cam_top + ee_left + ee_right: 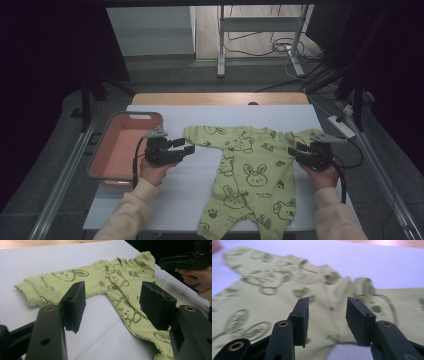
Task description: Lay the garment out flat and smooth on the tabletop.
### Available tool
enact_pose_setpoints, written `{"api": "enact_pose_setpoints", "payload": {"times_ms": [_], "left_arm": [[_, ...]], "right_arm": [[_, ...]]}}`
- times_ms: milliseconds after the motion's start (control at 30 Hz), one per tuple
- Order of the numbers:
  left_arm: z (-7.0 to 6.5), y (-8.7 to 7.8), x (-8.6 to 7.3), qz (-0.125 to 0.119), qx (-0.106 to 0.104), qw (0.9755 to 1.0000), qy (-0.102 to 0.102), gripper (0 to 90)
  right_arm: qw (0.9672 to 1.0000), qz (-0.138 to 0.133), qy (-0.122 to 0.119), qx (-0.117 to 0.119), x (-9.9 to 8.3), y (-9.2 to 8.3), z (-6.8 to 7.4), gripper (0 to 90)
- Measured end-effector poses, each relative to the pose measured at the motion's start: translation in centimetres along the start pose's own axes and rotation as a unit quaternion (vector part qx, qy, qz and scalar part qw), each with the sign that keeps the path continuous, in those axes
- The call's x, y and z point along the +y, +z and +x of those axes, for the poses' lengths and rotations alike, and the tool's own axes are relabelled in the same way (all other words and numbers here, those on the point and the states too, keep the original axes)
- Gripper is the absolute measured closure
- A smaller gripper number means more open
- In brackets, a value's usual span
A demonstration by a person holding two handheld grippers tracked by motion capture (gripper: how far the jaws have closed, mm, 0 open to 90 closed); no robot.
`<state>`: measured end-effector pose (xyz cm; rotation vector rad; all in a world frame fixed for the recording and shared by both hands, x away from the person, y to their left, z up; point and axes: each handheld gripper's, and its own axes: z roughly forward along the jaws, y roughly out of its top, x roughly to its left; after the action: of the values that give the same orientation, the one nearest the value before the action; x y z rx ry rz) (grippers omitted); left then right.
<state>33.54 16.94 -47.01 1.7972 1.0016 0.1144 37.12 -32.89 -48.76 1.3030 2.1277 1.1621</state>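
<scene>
While the green baby romper [250,175] lies spread flat on the white sheet [180,195] covering the bench, both grippers hover at its sleeves with nothing between their jaws — the left gripper [186,146] spread beside the left sleeve, the right gripper [295,150] parted over the right one. The work looks like laying out or folding; next, each gripper must pinch a sleeve edge. A pink basket [102,150] waits just left.

Yellow-green animal-print romper [250,170], seemingly pink basket [112,150]
</scene>
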Motion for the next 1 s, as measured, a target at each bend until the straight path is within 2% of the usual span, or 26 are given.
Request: {"api": "enact_pose_setpoints", "payload": {"times_ms": [133,400,733,1000], "left_arm": [[-0.2,0.0,0.0,0.000,-0.001,1.0000,0.007,37.9],[-0.4,0.1,-0.1,0.002,-0.005,0.9999,0.014,37.6],[-0.4,0.5,0.0,0.004,0.000,0.9999,0.013,36.7],[-0.3,0.6,0.1,0.002,0.002,0.9999,0.013,36.6]], "right_arm": [[0.9992,-0.008,-0.010,0.038,-0.2,-0.7,1.3,49.9],[0.9956,-0.021,-0.035,0.084,-0.8,-2.4,4.2,46.7],[0.9943,-0.030,-0.028,0.099,-2.1,-4.2,5.2,44.5],[0.9921,-0.025,-0.050,0.112,-2.2,-4.0,5.7,43.6]]}}
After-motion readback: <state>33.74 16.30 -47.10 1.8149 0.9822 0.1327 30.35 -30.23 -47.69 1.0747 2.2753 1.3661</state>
